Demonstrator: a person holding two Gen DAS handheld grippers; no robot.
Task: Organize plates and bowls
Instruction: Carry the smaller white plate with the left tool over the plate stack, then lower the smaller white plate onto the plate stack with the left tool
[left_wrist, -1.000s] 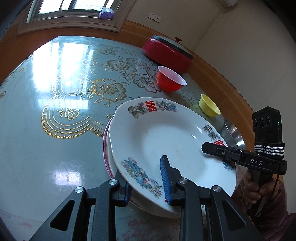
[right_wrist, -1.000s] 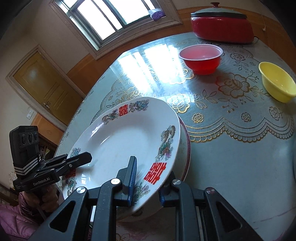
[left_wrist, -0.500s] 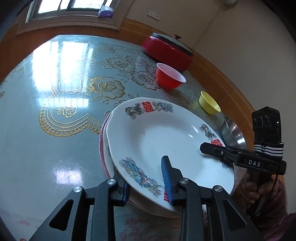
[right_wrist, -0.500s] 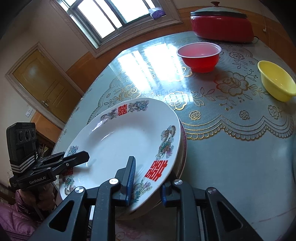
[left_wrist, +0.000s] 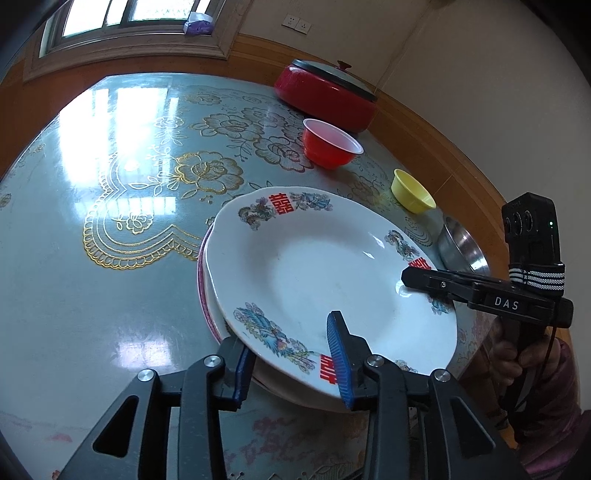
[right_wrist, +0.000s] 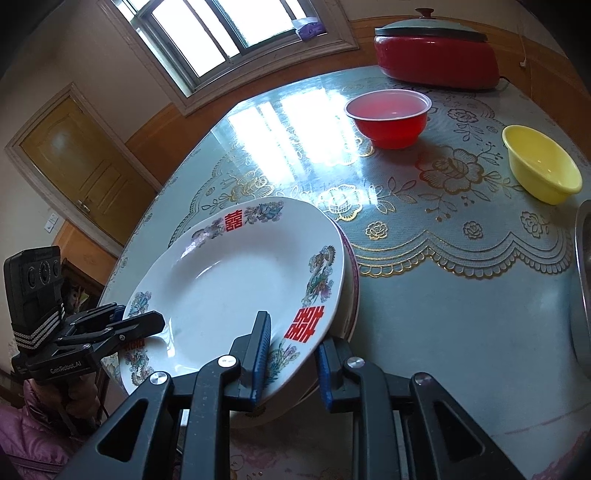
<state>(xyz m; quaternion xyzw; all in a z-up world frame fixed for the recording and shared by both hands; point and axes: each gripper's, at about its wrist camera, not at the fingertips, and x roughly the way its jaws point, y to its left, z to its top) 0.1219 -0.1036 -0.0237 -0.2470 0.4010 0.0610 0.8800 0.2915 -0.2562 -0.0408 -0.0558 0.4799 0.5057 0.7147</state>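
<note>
Straddling opposite near rims of the white plate (left_wrist: 325, 273), the left gripper (left_wrist: 291, 360) and right gripper (right_wrist: 291, 350) both clamp it. It sits atop a pink-rimmed plate (left_wrist: 202, 273) on the table (left_wrist: 92, 258), red bowl (left_wrist: 330, 147) and yellow bowl (left_wrist: 412, 190) farther right.

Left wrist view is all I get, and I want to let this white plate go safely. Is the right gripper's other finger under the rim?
Observer: Yes. The right wrist view shows the right gripper straddling the white plate, one blue pad on its top face and the other below the rim. I cannot tell whether it is clamped.
Operator: Is the yellow bowl empty inside?
Observer: From the right wrist view the yellow bowl shows a bare inside, with nothing in it.
Operator: What lies beyond my left gripper?
Observer: Beyond the left gripper and past the table edge, a closed wooden door stands in the wall.
</note>
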